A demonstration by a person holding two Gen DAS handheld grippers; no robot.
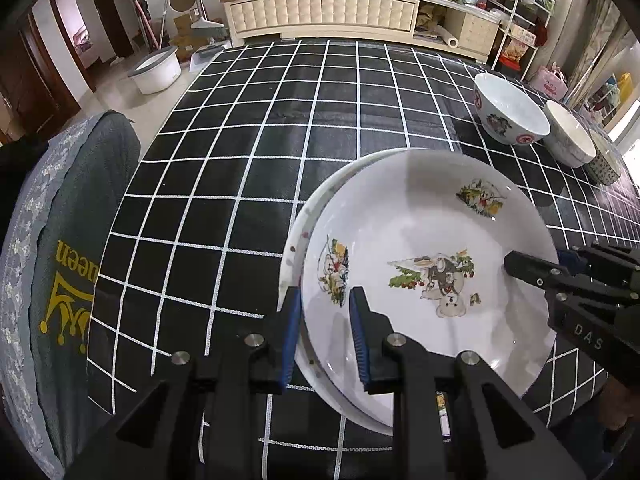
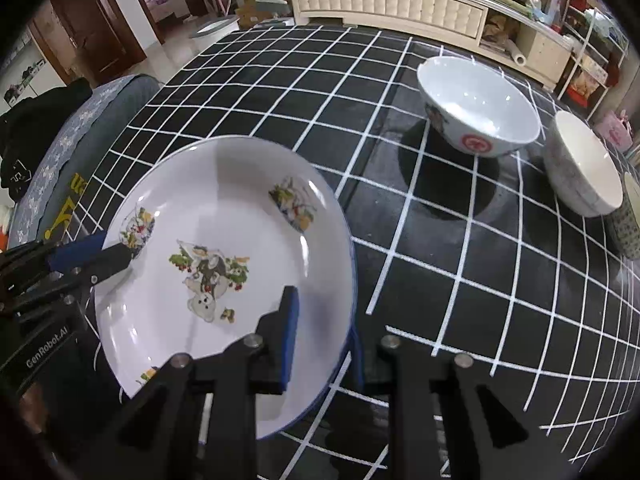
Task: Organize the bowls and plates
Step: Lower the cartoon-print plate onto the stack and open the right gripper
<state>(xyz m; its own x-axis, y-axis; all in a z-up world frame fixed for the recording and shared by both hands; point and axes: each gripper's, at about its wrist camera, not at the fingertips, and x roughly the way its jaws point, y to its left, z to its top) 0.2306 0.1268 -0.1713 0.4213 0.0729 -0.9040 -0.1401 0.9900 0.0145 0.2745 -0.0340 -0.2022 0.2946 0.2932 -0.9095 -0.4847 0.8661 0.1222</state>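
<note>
A white plate with cartoon prints (image 1: 432,248) (image 2: 224,272) lies on top of another plate (image 1: 304,224) on the black checked tablecloth. My left gripper (image 1: 325,334) straddles the plates' left rim, one finger inside and one outside, jaws apart. My right gripper (image 2: 326,344) straddles the top plate's right rim the same way; it also shows in the left wrist view (image 1: 532,270). Whether either one presses the rim is unclear. Three bowls stand at the right: a white bowl with red marks (image 1: 508,110) (image 2: 478,108), a white and grey bowl (image 1: 568,136) (image 2: 582,166), and a patterned one (image 1: 606,160).
A chair with a grey cushion cover (image 1: 72,264) stands at the table's left edge. A low cream cabinet (image 1: 324,12) with clutter runs behind the table. A white tub (image 1: 154,70) sits on the floor at the far left.
</note>
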